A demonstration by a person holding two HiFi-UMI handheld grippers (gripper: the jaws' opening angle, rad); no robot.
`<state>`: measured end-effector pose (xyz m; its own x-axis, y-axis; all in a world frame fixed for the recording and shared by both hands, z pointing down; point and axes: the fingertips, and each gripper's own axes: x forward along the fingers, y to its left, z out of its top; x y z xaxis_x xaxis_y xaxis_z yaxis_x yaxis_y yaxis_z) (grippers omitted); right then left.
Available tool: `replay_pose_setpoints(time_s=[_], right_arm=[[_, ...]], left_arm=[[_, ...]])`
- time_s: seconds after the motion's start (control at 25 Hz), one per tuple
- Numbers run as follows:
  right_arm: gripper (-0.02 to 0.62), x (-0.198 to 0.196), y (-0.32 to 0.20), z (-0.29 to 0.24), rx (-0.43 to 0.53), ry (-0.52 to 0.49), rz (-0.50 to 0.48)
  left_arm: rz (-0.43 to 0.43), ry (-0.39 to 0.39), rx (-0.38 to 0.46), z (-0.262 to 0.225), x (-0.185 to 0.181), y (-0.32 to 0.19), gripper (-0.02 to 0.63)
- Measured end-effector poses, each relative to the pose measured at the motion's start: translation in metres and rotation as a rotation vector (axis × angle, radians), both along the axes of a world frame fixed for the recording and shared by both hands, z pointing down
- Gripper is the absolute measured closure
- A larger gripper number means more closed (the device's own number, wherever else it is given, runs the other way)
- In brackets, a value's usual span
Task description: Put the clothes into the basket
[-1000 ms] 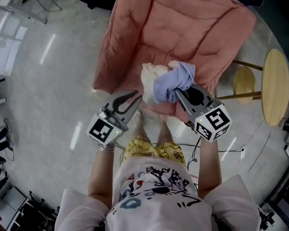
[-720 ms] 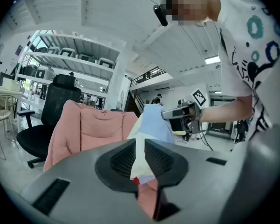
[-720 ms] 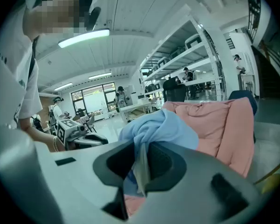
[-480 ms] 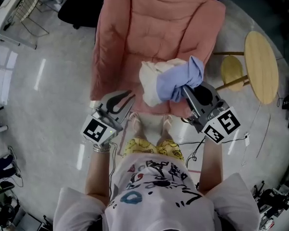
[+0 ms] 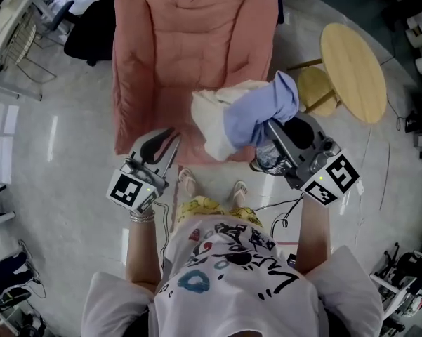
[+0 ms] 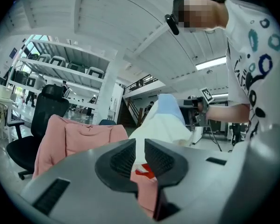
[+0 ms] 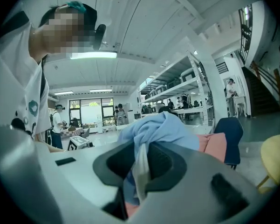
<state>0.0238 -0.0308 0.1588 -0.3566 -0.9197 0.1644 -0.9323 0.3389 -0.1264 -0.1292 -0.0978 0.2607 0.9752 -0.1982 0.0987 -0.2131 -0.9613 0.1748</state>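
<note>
**Clothes bundle pinched in the right gripper**

Centre-right in the head view, the right gripper [image 5: 270, 126] pinches the blue-and-cream clothes [image 5: 242, 111]. They bulge up-left of its jaws, over the pink armchair [image 5: 189, 48]. The left gripper [image 5: 170, 140], lower left, holds nothing, its jaws a slit apart.

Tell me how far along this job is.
Done: blue and cream clothes are up off the pink padded chair. In hand: right gripper clamps them; left gripper is empty. Left: no basket is in view, so carrying and dropping remain.

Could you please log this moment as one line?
right gripper: shut on clothes | left gripper: empty, jaws slightly apart
</note>
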Motion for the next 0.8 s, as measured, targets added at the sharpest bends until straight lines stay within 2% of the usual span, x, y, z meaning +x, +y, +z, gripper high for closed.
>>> replay_pose_setpoints(time_s=[0.32,0.6,0.8], right_arm=[[0.518,0.057,0.045,-0.041,0.049,0.039,0.052],[0.518,0.103,0.113,-0.052,0.086,0.051,0.050],[0.518,0.121,0.163,-0.038,0.070,0.063,0.029]], left_arm=[[0.004,0.019,0.043,-0.044,0.046,0.030,0.541],[0.002,0.018,0.086,-0.062,0.093,0.095,0.541],[-0.005,0.008,0.092,-0.058,0.114,0.151,0.541]])
